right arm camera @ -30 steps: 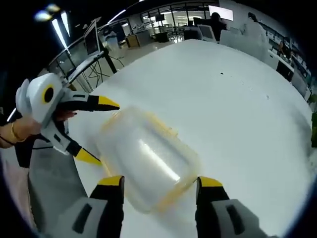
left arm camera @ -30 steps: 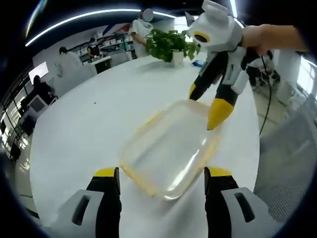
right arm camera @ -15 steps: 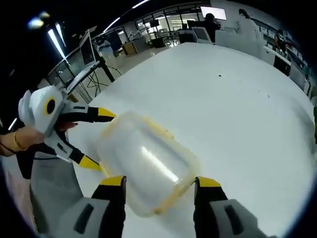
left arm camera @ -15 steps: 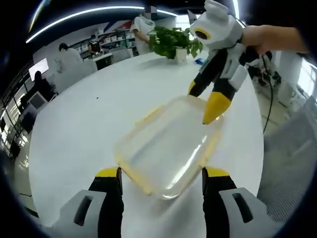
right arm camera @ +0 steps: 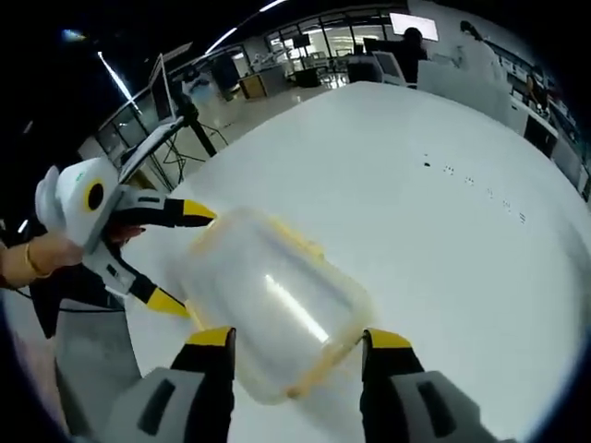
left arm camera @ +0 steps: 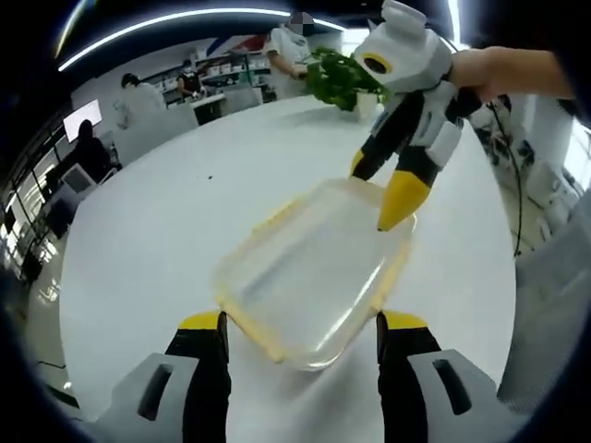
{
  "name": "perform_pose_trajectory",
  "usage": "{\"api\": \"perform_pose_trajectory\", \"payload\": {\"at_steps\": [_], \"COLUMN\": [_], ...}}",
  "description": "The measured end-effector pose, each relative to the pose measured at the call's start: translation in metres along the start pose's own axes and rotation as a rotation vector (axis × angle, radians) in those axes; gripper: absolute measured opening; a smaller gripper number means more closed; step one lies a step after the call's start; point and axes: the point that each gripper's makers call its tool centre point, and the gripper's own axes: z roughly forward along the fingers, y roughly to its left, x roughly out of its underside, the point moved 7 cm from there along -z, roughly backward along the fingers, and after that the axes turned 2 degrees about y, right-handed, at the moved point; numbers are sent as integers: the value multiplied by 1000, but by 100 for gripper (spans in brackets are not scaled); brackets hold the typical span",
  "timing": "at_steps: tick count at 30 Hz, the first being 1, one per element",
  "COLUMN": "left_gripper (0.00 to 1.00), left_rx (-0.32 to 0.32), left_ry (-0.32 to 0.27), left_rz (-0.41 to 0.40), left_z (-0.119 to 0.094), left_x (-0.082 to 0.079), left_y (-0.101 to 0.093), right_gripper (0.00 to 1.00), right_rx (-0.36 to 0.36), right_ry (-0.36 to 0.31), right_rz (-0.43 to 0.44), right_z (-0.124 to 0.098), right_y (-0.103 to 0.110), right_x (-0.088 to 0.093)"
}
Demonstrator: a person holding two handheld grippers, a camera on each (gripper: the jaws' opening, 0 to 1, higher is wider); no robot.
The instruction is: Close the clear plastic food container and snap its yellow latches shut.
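A clear plastic food container (left arm camera: 309,272) with a yellow rim and yellow latches lies on the white round table (left arm camera: 166,221), its lid on. In the left gripper view my left gripper (left arm camera: 300,332) stands open at the container's near end, one jaw on each side. The right gripper (left arm camera: 374,198) comes in from the upper right, open, its yellow tips over the container's far end. In the right gripper view the container (right arm camera: 272,305) sits between the jaws of my open right gripper (right arm camera: 297,343), and the left gripper (right arm camera: 180,254) is open at the container's left end.
A potted green plant (left arm camera: 337,78) stands at the table's far side. Several people and desks with monitors (left arm camera: 78,125) line the room behind. The table's edge (right arm camera: 138,332) runs close to the container, with grey floor beyond it.
The container has come slightly nearer in the left gripper view, and the right gripper's tips have settled lower over its far end. The background has shifted with the cameras.
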Motion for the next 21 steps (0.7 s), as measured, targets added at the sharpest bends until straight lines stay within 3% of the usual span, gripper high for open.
{"api": "perform_pose_trajectory", "payload": {"at_steps": [6,21], "left_gripper": [62,55], "left_rx": [-11,-21], "left_ry": [1,23], "left_rz": [-11,-10], "left_z": [5,8], "left_x": [-4,3], "left_y": [13,13], "right_gripper": [53,54], "right_rx": [-4,-5], "right_ry": [-11,-39], "right_rz": [8,30], "right_z": [6,6], "right_y": [-9,-8], "right_x": [-14,-11]}}
